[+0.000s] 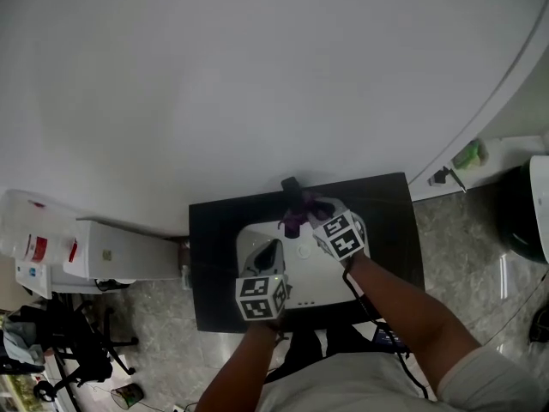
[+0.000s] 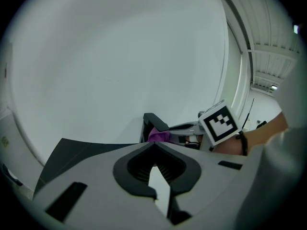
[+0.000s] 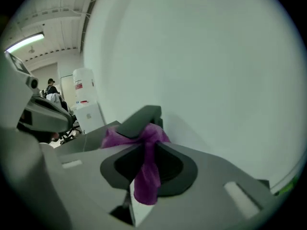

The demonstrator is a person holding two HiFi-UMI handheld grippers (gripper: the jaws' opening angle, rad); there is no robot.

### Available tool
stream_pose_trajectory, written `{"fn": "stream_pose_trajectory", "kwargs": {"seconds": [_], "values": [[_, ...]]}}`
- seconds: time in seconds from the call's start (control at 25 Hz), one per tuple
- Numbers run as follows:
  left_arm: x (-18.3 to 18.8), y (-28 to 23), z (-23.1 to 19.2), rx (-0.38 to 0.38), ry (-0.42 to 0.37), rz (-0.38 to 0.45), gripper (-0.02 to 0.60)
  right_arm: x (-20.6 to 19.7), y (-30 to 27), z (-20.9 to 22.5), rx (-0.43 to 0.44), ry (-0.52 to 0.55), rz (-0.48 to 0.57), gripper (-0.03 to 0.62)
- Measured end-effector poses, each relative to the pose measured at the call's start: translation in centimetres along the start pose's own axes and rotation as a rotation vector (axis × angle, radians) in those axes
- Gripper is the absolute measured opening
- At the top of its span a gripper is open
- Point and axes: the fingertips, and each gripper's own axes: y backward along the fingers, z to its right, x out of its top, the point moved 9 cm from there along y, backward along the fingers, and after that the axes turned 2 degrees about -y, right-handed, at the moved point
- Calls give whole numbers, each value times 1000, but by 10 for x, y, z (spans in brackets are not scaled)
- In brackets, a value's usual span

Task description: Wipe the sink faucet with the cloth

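Purple, soft and crumpled, the cloth (image 3: pixel 145 181) hangs pinched between the pressed-together jaws of your right gripper (image 3: pixel 144 143). Its bunched top touches the flat, matte-black faucet (image 3: pixel 140 116) just ahead of the tips. Your left gripper (image 2: pixel 153 145) holds nothing, its jaws closed to a point over the smooth white sink (image 1: pixel 322 277), with the faucet ahead of it.
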Motion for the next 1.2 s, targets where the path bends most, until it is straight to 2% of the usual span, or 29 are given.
{"fn": "stream_pose_trajectory", "kwargs": {"seconds": [0.16, 0.28, 0.56, 0.72, 0.88, 0.96, 1.08, 1.2], "values": [[4, 7, -6, 0, -9, 2, 5, 5, 0, -34, 47, 69, -31, 69], [1, 6, -6, -10, -7, 1, 5, 1, 3, -48, 50, 110, -48, 69], [-10, 9, -8, -35, 0, -4, 5, -27, 27, -91, 112, 169, -104, 69], [-7, 14, -9, -51, -8, 1, 5, -3, 28, -92, 54, 190, -53, 69], [-3, 16, -13, -54, -17, 5, 5, 25, -13, -83, 17, 243, -107, 69], [-2, 16, -14, -56, -19, 6, 5, 24, -27, -89, 14, 271, -137, 69], [-3, 19, -18, -63, -26, 8, 5, 12, -21, -92, 2, 205, -125, 69], [-3, 20, -21, -67, -22, 10, 5, -5, -1, -100, 3, 186, -120, 69]]}}
